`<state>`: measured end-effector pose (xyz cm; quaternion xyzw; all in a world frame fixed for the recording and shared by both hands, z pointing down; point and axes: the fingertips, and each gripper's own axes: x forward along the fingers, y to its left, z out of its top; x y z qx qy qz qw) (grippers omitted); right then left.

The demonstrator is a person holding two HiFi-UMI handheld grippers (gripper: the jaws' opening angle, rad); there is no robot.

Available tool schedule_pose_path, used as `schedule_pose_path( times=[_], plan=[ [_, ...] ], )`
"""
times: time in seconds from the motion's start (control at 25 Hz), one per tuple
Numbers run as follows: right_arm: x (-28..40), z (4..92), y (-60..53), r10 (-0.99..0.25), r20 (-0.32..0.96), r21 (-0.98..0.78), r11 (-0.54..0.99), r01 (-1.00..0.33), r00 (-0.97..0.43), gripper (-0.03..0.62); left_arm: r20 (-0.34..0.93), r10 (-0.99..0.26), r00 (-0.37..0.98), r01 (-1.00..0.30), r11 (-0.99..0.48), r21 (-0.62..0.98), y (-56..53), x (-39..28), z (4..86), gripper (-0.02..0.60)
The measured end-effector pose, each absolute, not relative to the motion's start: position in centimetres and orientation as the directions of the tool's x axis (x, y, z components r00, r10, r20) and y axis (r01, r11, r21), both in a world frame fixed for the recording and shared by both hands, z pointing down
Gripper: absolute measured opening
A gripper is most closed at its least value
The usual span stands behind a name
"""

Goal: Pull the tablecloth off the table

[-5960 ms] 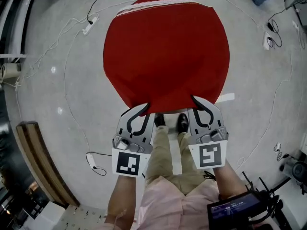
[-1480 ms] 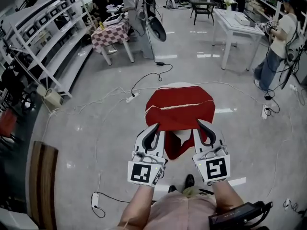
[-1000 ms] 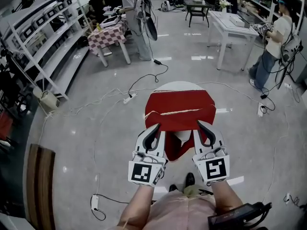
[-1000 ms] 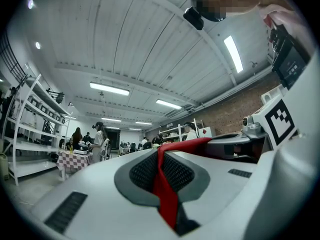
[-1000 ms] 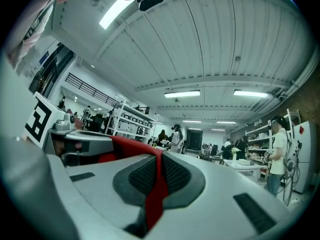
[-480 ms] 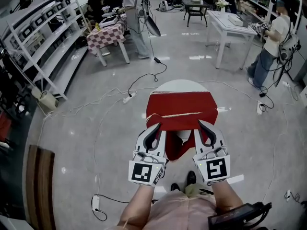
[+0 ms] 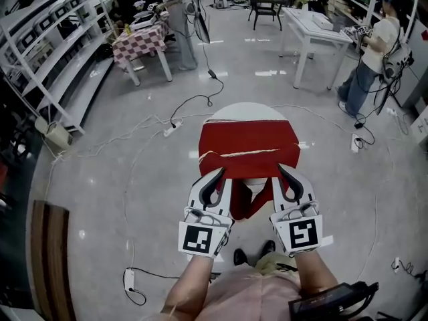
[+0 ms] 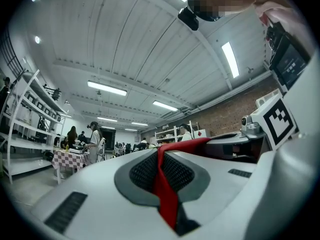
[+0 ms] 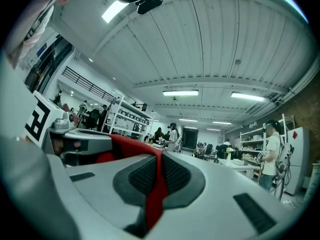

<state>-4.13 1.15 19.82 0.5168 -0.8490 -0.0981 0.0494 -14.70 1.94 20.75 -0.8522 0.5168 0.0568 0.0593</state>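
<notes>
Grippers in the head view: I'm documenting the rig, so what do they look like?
The left gripper and right gripper are matching light grey shells with curved, black-lined jaws and dark textured pads; each carries a white cube with black square markers.

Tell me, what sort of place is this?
Likely a big workshop or lab hall, not a home: white shelving racks along one wall, a white work table, and power cables trailing across the polished floor.
</notes>
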Motion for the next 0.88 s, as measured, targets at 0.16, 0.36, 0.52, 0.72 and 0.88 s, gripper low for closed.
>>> schedule_pose_path(
  times=[0.16, 0.36, 0.52, 0.72, 0.88],
  plan=[
    [-4.1, 20.4, 1.3, -0.888, 0.012, 0.221, 0.451, -0.865, -0.460, 0.023, -0.161, -0.875, 0.456, -0.889, -0.456, -0.038, 1.9, -14.9, 20.6, 0.043],
    [-4.1, 20.4, 1.5, -0.882, -0.015, 0.215, 0.457, -0.863, -0.471, 0.023, -0.166, -0.877, 0.452, -0.891, -0.451, -0.042, 2.0, -14.6, 20.9, 0.043],
    [-3.0, 21.6, 2.0, -0.883, -0.013, 0.206, 0.456, -0.866, -0.469, 0.023, -0.168, -0.875, 0.455, -0.890, -0.453, -0.053, 2.5, -13.7, 21.5, 0.043],
    [-1.4, 22.3, 3.3, -0.880, -0.009, 0.193, 0.464, -0.865, -0.474, 0.023, -0.162, -0.877, 0.453, -0.891, -0.449, -0.062, 3.6, -12.2, 21.6, 0.043],
    [-0.8, 22.8, 4.0, -0.886, 0.002, 0.185, 0.455, -0.871, -0.463, 0.023, -0.159, -0.878, 0.452, -0.892, -0.447, -0.066, 4.6, -11.6, 22.5, 0.044]
  ],
)
